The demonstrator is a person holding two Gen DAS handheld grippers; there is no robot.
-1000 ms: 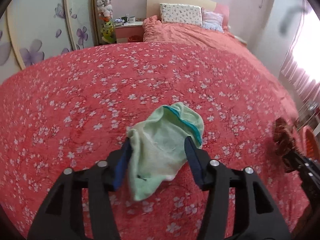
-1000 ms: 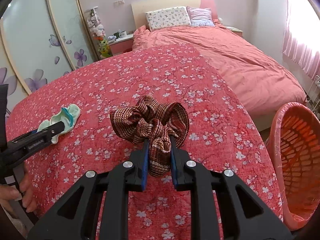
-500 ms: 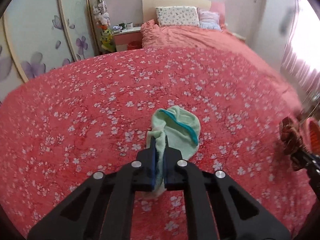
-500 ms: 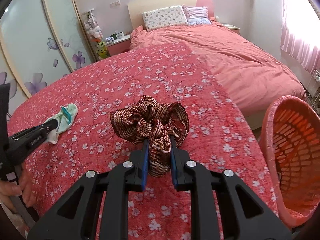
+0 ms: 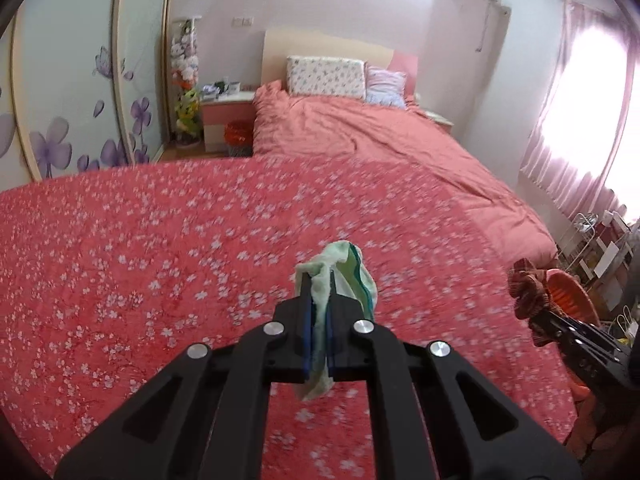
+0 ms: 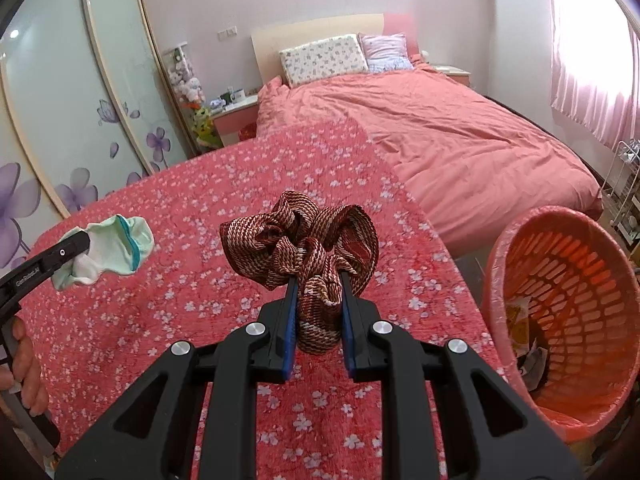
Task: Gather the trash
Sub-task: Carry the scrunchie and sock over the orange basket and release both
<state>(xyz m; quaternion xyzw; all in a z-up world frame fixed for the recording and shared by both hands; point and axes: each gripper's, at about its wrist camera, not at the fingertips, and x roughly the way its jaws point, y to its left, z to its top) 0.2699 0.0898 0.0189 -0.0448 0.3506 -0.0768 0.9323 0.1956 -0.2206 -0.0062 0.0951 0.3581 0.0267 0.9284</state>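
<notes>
The left tool (image 5: 318, 292) pinches a pale green sock (image 5: 344, 268) clear above the flowered bed cover (image 5: 160, 260). The right tool (image 6: 318, 296) is pressed onto a brown woven scrunchie (image 6: 304, 240), near the cover's right edge. Both are lifted, likely for dropping into the orange basket (image 6: 560, 412) standing beside that edge.

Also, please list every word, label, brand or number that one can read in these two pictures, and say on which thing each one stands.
"GenRobot.AI": small white print on the side of the left gripper, seen in the right wrist view; I read it with some doubt.
Printed scraps inside the orange basket: too small to read.
Items on the bedside table: too blurred to read.
No other text shows.
</notes>
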